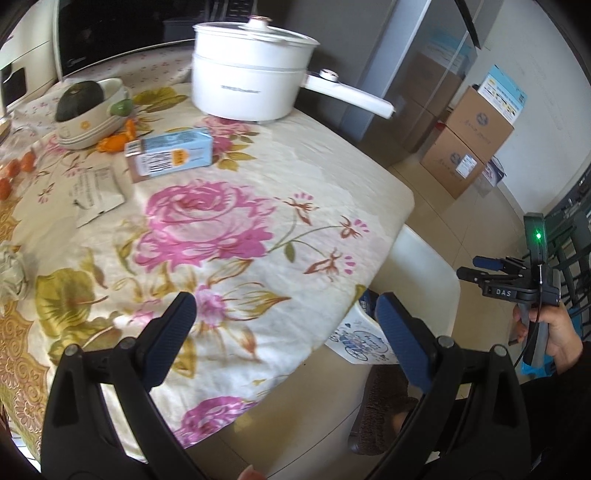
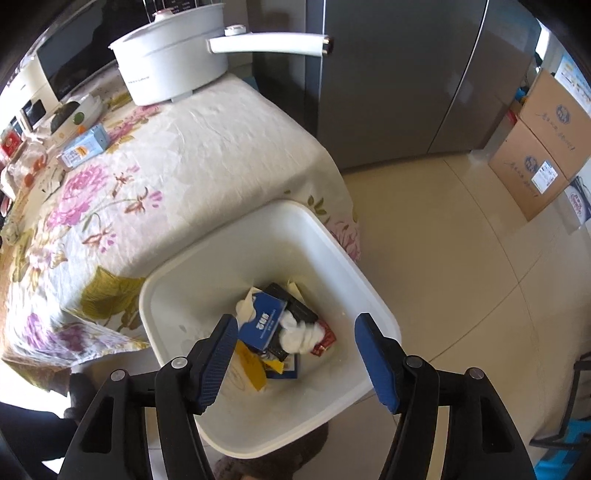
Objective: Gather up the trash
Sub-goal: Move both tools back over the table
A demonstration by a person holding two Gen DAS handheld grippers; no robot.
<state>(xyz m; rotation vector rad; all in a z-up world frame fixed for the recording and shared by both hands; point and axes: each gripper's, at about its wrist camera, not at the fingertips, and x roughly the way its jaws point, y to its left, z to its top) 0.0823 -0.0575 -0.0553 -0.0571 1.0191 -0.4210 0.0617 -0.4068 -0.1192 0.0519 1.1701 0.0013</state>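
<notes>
A white trash bin (image 2: 192,266) stands on the floor against the table's near corner; inside lie a blue box (image 2: 264,321), white tissue (image 2: 301,336) and wrappers. My right gripper (image 2: 295,360) is open and empty right above the bin; it also shows in the left wrist view (image 1: 476,269). My left gripper (image 1: 286,339) is open and empty over the table's near edge. On the floral tablecloth (image 1: 258,177) lie a blue carton (image 1: 173,155), a white packet (image 1: 98,190), orange peel (image 1: 116,142) and crumpled tissue (image 1: 11,273). The bin rim also shows in the left wrist view (image 1: 424,266).
A white electric pot (image 1: 251,77) with a long handle stands at the table's far side. A bowl (image 1: 96,114) holds dark fruit. Small oranges (image 1: 16,170) sit at the left. A microwave (image 1: 92,33), a grey fridge (image 2: 399,74) and stacked cardboard boxes (image 2: 539,147) stand around.
</notes>
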